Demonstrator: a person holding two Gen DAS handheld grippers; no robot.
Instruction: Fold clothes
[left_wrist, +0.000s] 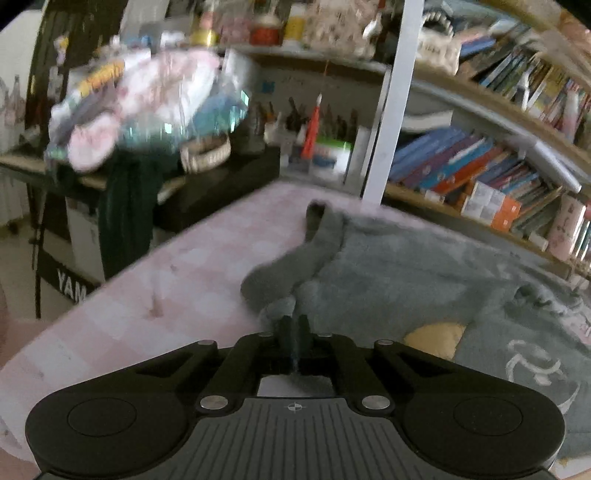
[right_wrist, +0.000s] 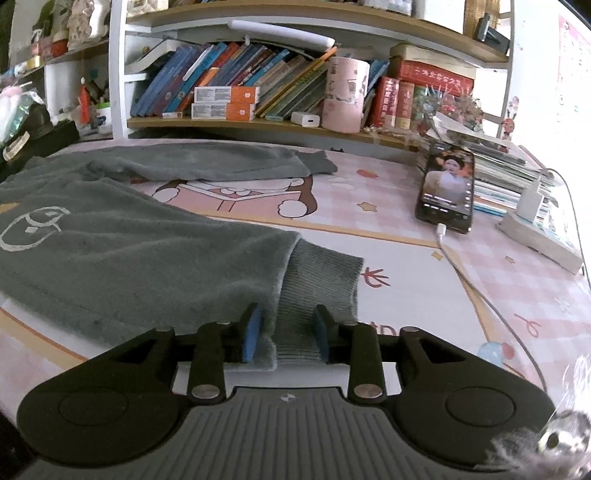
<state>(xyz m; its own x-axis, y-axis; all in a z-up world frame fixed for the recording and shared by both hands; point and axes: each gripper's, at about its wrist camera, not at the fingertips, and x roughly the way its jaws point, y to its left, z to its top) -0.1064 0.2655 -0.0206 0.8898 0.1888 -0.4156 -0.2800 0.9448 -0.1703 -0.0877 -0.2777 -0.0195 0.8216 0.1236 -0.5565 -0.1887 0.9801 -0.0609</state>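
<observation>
A grey fleece garment (left_wrist: 406, 266) with a white line drawing lies spread on the pink checked table cover (left_wrist: 166, 266). One sleeve (left_wrist: 317, 236) runs away toward the far edge. My left gripper (left_wrist: 293, 319) is shut on a bunched fold of the grey fleece at the garment's near left edge. In the right wrist view the garment (right_wrist: 129, 251) fills the left side, and another sleeve (right_wrist: 207, 162) lies across the back. A ribbed cuff (right_wrist: 321, 273) sits between the blue pads of my right gripper (right_wrist: 286, 321), which is shut on it at table level.
A phone (right_wrist: 447, 188) with a lit screen leans on a stack of books (right_wrist: 495, 170), and its white cable (right_wrist: 465, 273) trails over the cover. A power strip (right_wrist: 539, 236) lies at the right. Bookshelves (right_wrist: 258, 92) run behind. A dark keyboard stand (left_wrist: 74, 266) stands beyond the table's left edge.
</observation>
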